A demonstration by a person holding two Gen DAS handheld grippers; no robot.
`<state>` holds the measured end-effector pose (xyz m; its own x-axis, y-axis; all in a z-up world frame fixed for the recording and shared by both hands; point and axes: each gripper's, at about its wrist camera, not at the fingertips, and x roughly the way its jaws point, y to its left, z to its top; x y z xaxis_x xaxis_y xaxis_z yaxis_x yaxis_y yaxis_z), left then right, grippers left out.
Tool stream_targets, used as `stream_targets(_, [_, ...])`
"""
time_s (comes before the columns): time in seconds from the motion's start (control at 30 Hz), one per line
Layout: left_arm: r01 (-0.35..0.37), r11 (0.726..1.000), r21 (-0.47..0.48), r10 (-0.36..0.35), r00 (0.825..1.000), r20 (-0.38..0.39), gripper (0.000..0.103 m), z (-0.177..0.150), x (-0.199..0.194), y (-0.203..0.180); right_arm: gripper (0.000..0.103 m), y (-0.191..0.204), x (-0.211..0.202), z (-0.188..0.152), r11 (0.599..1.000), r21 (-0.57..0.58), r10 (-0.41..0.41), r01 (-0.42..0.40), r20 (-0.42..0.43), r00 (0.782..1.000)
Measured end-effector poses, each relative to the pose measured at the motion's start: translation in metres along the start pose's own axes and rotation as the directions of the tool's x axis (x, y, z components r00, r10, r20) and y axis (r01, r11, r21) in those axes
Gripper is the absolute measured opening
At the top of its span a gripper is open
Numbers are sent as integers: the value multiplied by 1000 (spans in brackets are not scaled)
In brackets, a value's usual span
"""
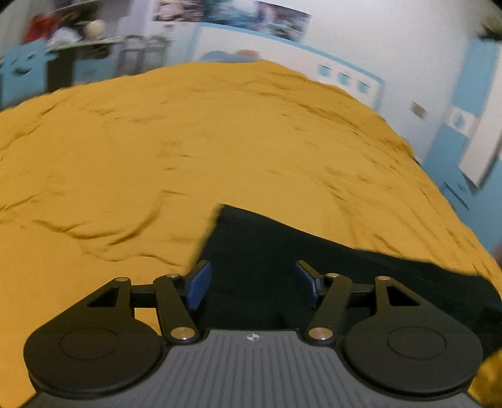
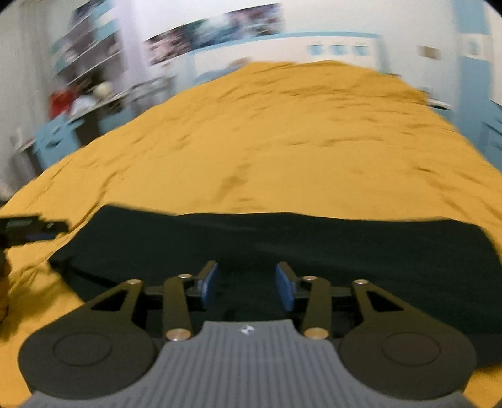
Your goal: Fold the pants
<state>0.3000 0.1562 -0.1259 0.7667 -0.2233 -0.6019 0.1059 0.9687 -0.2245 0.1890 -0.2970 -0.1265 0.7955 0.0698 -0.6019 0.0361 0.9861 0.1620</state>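
Pants (image 2: pixel 282 244) black, plain; bedspread (image 2: pixel 282 141) mustard yellow; tongs (image 2: pixel 246 284) black w/ blue pads (image 2: pixel 208 282).

No word, number or brand name can be read anywhere. The one sign is a small white round emblem, split into quarters, on the grey ribbed housing of the left gripper (image 1: pixel 252 284), and a blurred version of it on the right gripper (image 2: pixel 246 284). The posters (image 1: pixel 232 12) on the far wall are too smeared to show any lettering
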Motion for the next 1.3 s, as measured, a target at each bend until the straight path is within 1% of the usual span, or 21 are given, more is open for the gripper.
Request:
stream_targets(0.07, [28, 997, 76, -28, 1000, -4, 71, -5, 1, -28, 47, -39, -23, -6, 995, 71, -75, 73, 17, 997])
stream_targets(0.13, [54, 989, 138, -53, 999, -11, 71, -12, 4, -55, 48, -71, -43, -11, 980, 157, -131, 126, 22, 991])
stream_targets(0.2, [93, 983, 158, -88, 995, -39, 71, -18, 8, -83, 49, -100, -62, -18, 959, 226, -179, 170, 18, 984])
stream_targets(0.27, [155, 978, 143, -145, 987, -74, 71, -24, 12, -104, 51, -122, -76, -26, 935, 277, -230, 221, 0, 973])
stream_targets(0.3, [185, 972, 146, -174, 981, -87, 71, -28, 14, -117, 51, -133, -83, -31, 922, 311, -240, 230, -6, 971])
stream_targets(0.4, [212, 955, 208, -194, 976, -104, 71, -39, 15, -155, 51, -161, -90, -42, 882, 420, -232, 214, -7, 973])
stream_targets(0.47, [223, 944, 244, -201, 973, -110, 71, -45, 15, -176, 52, -175, -93, -50, 833, 525, -206, 173, 4, 979])
stream_targets(0.57, [235, 933, 272, -208, 970, -127, 71, -54, 16, -200, 52, -197, -95, -62, 737, 668, -167, 106, 28, 986])
stream_targets(0.63, [233, 929, 287, -203, 970, -131, 71, -58, 17, -212, 52, -207, -94, -68, 665, 744, -152, 70, 44, 987])
stream_targets(0.7, [228, 925, 303, -194, 971, -139, 71, -63, 19, -222, 52, -212, -88, -75, 580, 814, -137, 27, 65, 988])
stream_targets(0.73, [222, 924, 310, -186, 972, -140, 71, -65, 20, -225, 52, -213, -87, -76, 548, 836, -134, 11, 75, 988])
stream_targets(0.77, [215, 924, 317, -178, 974, -141, 71, -66, 22, -228, 52, -212, -84, -75, 522, 853, -133, -5, 87, 987])
stream_targets(0.87, [200, 925, 322, -159, 976, -149, 73, -69, 25, -234, 52, -215, -79, -77, 477, 879, -147, -25, 107, 983])
stream_targets(0.9, [196, 927, 321, -151, 976, -159, 75, -70, 28, -236, 51, -215, -78, -77, 466, 884, -149, -32, 114, 982])
stream_targets(0.93, [192, 929, 317, -141, 974, -177, 78, -71, 33, -235, 49, -215, -75, -78, 457, 889, -151, -32, 113, 982])
stream_targets(1.03, [195, 931, 309, -127, 966, -226, 79, -74, 42, -233, 35, -215, -69, -80, 439, 898, -163, -29, 111, 980])
stream_targets(1.07, [192, 930, 315, -124, 967, -224, 79, -77, 42, -234, 26, -217, -70, -82, 437, 899, -165, -37, 121, 979])
stream_targets(1.13, [187, 928, 322, -122, 970, -212, 79, -79, 40, -234, 21, -217, -73, -84, 439, 897, -169, -52, 140, 976])
stream_targets(1.2, [190, 930, 314, -128, 970, -209, 79, -80, 39, -233, 19, -216, -75, -83, 454, 889, -175, -59, 154, 972])
stream_targets(1.23, [194, 932, 306, -133, 969, -210, 79, -79, 39, -232, 19, -214, -76, -80, 471, 880, -179, -58, 160, 971])
stream_targets(1.3, [206, 936, 287, -148, 966, -211, 79, -77, 39, -228, 18, -208, -79, -70, 534, 844, -185, -57, 182, 966])
